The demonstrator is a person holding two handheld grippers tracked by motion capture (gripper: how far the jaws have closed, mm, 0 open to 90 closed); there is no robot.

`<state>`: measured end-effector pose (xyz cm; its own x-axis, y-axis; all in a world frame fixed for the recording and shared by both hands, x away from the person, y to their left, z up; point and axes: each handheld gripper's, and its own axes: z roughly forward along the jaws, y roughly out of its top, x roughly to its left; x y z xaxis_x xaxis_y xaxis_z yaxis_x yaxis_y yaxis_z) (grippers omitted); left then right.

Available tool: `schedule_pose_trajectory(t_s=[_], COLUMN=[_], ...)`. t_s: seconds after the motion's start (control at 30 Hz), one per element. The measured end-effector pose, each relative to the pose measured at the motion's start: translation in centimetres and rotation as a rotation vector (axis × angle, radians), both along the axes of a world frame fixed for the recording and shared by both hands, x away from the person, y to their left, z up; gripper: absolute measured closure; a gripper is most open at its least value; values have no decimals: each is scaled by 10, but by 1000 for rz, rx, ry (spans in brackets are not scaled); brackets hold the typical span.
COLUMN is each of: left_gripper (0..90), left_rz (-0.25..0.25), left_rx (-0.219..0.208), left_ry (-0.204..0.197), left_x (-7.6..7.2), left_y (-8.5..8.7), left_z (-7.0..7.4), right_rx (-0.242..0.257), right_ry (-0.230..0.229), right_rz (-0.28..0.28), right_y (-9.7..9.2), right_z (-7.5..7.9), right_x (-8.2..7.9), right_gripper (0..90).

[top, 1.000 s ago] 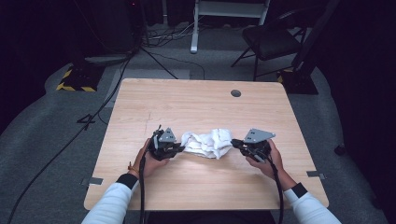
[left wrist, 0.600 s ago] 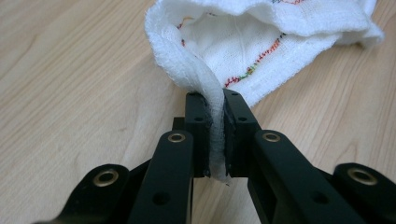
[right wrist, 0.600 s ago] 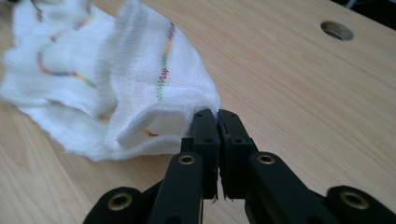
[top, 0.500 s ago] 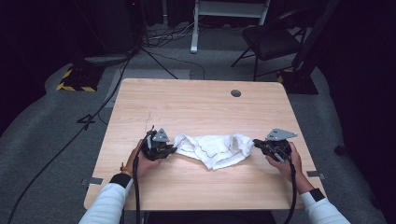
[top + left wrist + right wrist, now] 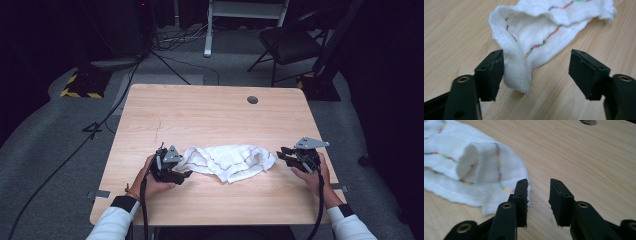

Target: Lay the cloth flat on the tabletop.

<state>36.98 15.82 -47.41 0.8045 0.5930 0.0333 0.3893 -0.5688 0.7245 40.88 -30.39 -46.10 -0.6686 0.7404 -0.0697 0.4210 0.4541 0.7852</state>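
One white cloth (image 5: 227, 161) lies crumpled in a long strip on the near half of the wooden table (image 5: 210, 112), between the two grippers. The left gripper (image 5: 184, 172) has just been opening; its jaws stand wide, with a folded corner of the cloth (image 5: 517, 72) resting against one pad and the other pad clear, so nothing is pinched. The right gripper (image 5: 281, 153) has also just been opening; its jaws stand narrowly parted beside the cloth's edge (image 5: 506, 187), with bare wood between them. In my judgement the cloth is light, soft and limp, will sag and drag rather than keep shape, and is not fragile; the hemmed corners at either end offer the firmest hold. Its folds hide the underside and the true outline, so the actual corners are hard to pick out. A round hole (image 5: 252, 100) sits near the table's far edge.
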Motion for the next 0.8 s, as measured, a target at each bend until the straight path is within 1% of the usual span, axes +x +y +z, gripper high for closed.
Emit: schedule_pose_trajectory(t_s=[0.1, 0.17, 0.23, 0.27, 0.3, 0.33, 0.37, 0.4, 0.43, 0.47, 0.5, 0.53, 0.57, 0.6, 0.63, 0.67, 0.7, 0.73, 0.77, 0.8], left_gripper=[221, 216, 214, 216, 217, 218, 219, 219, 226, 242, 274, 283, 281, 281, 281, 275, 272, 268, 264, 270], left_rz=[-9, -17, -47, -66, -66, -118, -118, -138, -186, -203, -225, -240, -252, -252, -269, -284, -307, -318, -330, -330], left_rx=[-11, -38, -59, -57, -57, -41, -41, -30, -4, 4, 13, 21, 20, 20, 18, 18, 20, 17, 22, 22], left_ry=[-50, -74, -76, -76, -76, -65, -65, -54, -45, -38, -29, -22, -16, -16, -14, -18, -15, -9, 0, 0], left_x=[-7, -10, -11, -11, -11, -12, -12, -11, -9, -9, -8, -7, -6, -6, -6, -6, -6, -5, -4, -4], left_y=[-4, -9, -16, -22, -22, -36, -36, -44, -57, -64, -70, -76, -82, -82, -87, -92, -102, -106, -110, -110], left_z=[8, 14, 16, 16, 16, 14, 14, 12, 8, 7, 4, 3, 1, 1, 1, 0, -1, -3, -4, -4], right_rx=[-12, -26, -43, -50, -50, -60, -64, -64, -75, -78, -83, -86, -81, -81, -79, -74, -86, -99, -98, -98], right_ry=[-2, -3, -2, -1, -1, 8, 9, 9, 11, 8, 15, 20, 22, 22, 25, 42, 42, 39, 43, 43], right_rz=[74, 126, 165, 181, 181, 216, 222, 222, 228, 225, 223, 226, 233, 233, 233, 241, 241, 240, 242, 242], right_y=[11, 18, 26, 29, 29, 35, 38, 38, 42, 43, 45, 46, 46, 46, 47, 48, 49, 50, 51, 51], right_z=[1, 0, -1, -2, -2, -5, -6, -6, -8, -10, -12, -13, -15, -15, -16, -19, -20, -22, -23, -23], right_x=[-8, -14, -18, -19, -19, -20, -21, -21, -21, -21, -20, -20, -20, -20, -20, -20, -20, -20, -19, -19], right_gripper=[615, 593, 583, 579, 579, 571, 571, 571, 569, 571, 571, 569, 568, 568, 567, 561, 562, 562, 562, 562])
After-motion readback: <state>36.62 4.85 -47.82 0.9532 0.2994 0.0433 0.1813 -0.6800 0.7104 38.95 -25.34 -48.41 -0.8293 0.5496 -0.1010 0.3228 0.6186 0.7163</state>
